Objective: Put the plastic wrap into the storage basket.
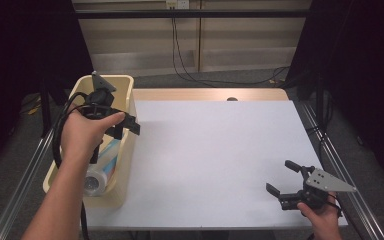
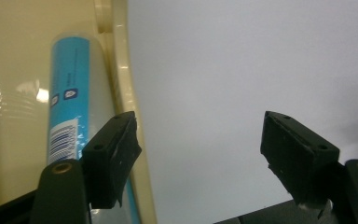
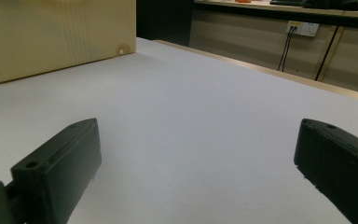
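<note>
White table top bare and open from centre to far and right edges, cream bin walling off the left edge, wrapped roll lying along the bin's floor, taking up its near part

White table top takes up most of the scene, wooden edge strip along its far side with a small dark round spot on it. Metal rails run down the left and right sides. Far wall: beige panels, wall socket at top, black cables dropping to grey floor.
</note>
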The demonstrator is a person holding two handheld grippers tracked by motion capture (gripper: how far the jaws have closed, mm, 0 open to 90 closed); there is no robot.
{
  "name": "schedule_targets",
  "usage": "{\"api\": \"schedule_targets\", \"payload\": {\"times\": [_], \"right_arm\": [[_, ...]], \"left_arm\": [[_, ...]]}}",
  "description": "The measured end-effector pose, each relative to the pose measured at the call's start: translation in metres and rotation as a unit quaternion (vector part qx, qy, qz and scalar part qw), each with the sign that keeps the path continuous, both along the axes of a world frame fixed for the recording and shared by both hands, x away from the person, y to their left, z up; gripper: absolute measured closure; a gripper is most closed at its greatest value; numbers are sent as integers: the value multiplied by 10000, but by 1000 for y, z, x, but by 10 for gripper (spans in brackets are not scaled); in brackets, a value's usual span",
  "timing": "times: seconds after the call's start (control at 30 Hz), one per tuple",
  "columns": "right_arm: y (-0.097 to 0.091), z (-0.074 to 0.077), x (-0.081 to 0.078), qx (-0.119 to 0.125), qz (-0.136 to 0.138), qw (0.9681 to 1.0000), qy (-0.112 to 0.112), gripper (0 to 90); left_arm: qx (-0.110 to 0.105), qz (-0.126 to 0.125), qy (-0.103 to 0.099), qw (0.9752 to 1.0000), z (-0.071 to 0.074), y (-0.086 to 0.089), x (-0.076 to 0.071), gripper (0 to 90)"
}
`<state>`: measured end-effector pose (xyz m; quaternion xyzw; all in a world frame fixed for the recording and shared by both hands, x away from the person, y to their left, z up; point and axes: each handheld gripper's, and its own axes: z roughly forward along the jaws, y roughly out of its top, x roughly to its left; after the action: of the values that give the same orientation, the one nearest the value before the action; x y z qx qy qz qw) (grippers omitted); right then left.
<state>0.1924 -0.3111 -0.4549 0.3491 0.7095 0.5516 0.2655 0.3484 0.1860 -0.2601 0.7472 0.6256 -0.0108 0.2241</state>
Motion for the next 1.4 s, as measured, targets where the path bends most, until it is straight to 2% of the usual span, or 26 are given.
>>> {"api": "schedule_targets", "payload": {"times": [0.23, 0.27, 0.43, 0.6, 0.87, 1.2, 1.4], "right_arm": [[-1, 0, 0, 4, -8, 10000, -21, 2], [0, 0, 0, 3, 1, 10000, -10, 2], [0, 0, 0, -1, 3, 10000, -11, 2], [0, 0, 0, -1, 7, 10000, -24, 3], [0, 0, 0, 0, 18, 10000, -17, 3], [0, 0, -1, -16, 33, 10000, -24, 3], [0, 0, -1, -14, 24, 10000, -20, 3]], "left_arm": [[3, -100, -33, 9999, -3, -13, 2, 256], [15, -178, 12, 9998, -5, -17, 3, 253], [-4, -247, 47, 9997, -9, -25, 4, 247], [2, -361, 51, 9993, -15, -37, 5, 221], [-10, -488, 31, 9988, -23, -48, 6, 174], [137, -680, -36, 9976, -37, -63, 3, 149], [224, -769, -9, 9968, -44, -70, 2, 146]]}}
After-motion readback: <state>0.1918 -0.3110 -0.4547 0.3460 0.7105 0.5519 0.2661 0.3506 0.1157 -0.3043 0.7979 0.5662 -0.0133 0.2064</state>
